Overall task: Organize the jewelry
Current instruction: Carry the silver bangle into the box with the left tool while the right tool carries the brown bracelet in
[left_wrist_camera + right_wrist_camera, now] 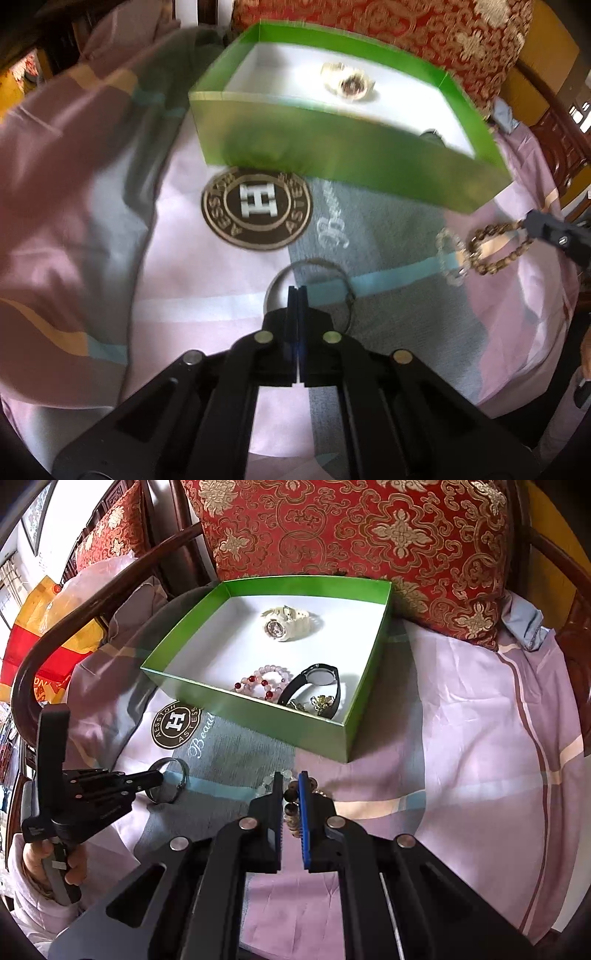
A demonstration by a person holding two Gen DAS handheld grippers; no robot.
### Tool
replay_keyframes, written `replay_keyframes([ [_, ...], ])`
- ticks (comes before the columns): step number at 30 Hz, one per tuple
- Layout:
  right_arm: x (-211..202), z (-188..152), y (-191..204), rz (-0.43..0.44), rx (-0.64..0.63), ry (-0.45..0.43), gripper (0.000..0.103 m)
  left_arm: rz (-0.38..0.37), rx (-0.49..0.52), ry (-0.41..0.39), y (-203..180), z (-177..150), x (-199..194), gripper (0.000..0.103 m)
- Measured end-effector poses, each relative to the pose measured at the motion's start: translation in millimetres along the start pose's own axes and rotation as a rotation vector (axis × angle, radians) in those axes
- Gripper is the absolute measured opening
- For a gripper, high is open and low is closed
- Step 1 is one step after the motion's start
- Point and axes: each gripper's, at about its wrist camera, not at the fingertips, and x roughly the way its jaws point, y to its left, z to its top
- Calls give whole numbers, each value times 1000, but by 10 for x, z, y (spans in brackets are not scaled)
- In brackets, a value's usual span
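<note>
Two pickups are under way at once on the lilac patchwork bedspread (461,709). The left gripper (297,291) is seen pinched tight, its fingers closed together on the near rim of a silver bangle (310,291); from the right wrist view that same bangle (168,781) lies at the left, with the left gripper's tip (157,775) on its edge. Whether the bangle is lifted clear of the cloth cannot be told.

The right gripper (291,794) is held narrowly parted, a brown beaded bracelet (295,805) caught between its pads, with a clear crystal-bead bracelet (275,779) lying just beside and touching it. From the left wrist view the brown beads (495,247) are shown gripped at their right end, the pale string (450,254) tangled at their left.

The green cardboard box (258,716) stands farther back, against the red brocade cushion (351,535). Already inside are a cream watch (284,624) at the far side, a pink-and-red bead bracelet (264,683), a black watch (317,683) and a small gold-toned piece (319,701) at the near right corner.

The step in hand is judged to be lifting both pieces for the box. A slow, straight lift is advised for the brown beads, so that the crystal string is either shed or carried knowingly, not dragged. The bangle, gripped only at its thin rim, is likely to swing or slip; it should be kept level, carried over the near wall, and lowered into the open white floor at the far left before release.
</note>
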Motion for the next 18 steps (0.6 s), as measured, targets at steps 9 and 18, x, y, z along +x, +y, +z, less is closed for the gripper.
replay_keyframes([
  [9,-21,-7,-6,2,2,-6,8,49,-4,39,131,25,130,16],
  [18,26,-8,2,12,3,4,8,32,5,44,81,53,166,3],
])
